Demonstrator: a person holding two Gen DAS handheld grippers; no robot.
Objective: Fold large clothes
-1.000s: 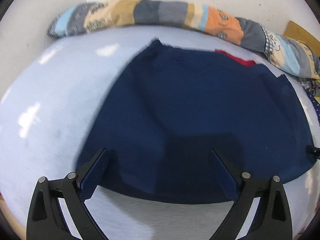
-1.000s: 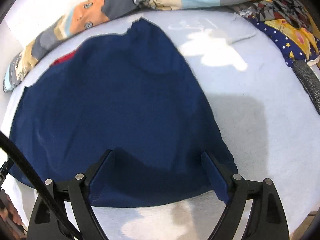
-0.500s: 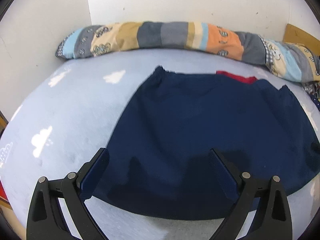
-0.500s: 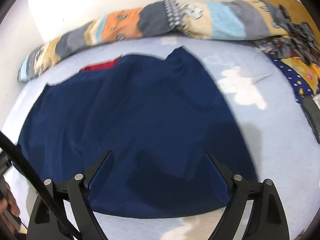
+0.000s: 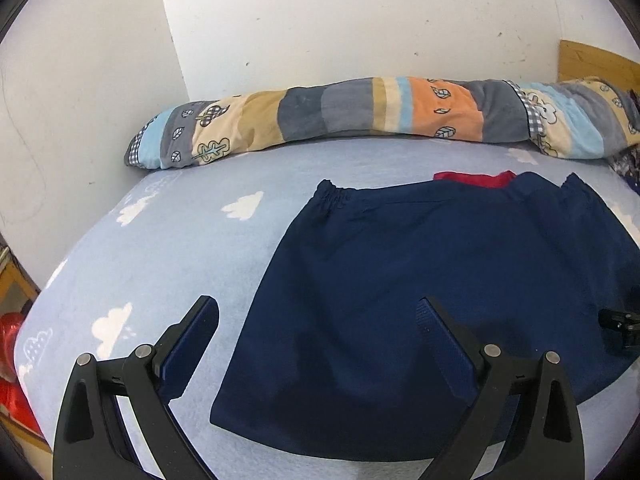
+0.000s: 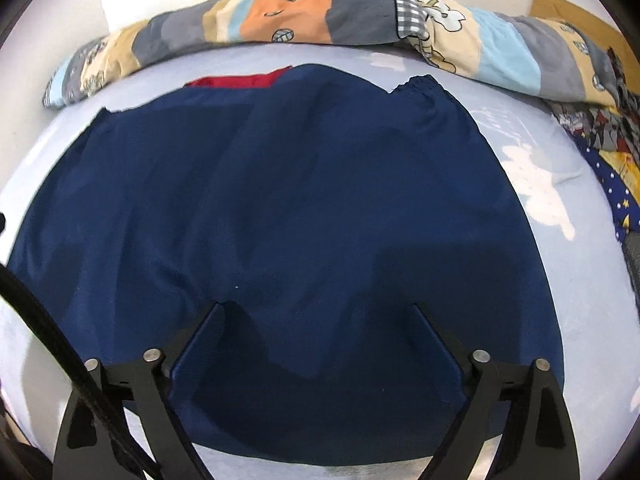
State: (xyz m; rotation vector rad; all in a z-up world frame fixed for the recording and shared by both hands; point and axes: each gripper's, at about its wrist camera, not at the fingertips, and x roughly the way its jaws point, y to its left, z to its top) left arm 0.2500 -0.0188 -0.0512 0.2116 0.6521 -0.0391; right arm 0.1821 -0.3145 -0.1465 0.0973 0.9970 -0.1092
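Observation:
A dark navy garment [image 5: 420,280] lies flat on the light blue bed sheet [image 5: 160,248], with a red strip [image 5: 472,179] at its far edge. It also fills the right wrist view [image 6: 288,208], red strip [image 6: 240,80] at the back. My left gripper [image 5: 316,316] is open and empty above the garment's near left corner. My right gripper [image 6: 320,316] is open and empty above the garment's near edge. The tip of the right gripper [image 5: 620,322] shows at the right edge of the left wrist view.
A rolled patchwork quilt [image 5: 360,112] lies along the white wall at the back, also in the right wrist view [image 6: 320,16]. Star-patterned bedding [image 6: 612,184] sits at the right. A red object [image 5: 10,360] is beside the bed at lower left.
Both grippers have pulled back and tilted up from the garment, so the wall and quilt show more. Both stay open and empty. The garment has not moved.

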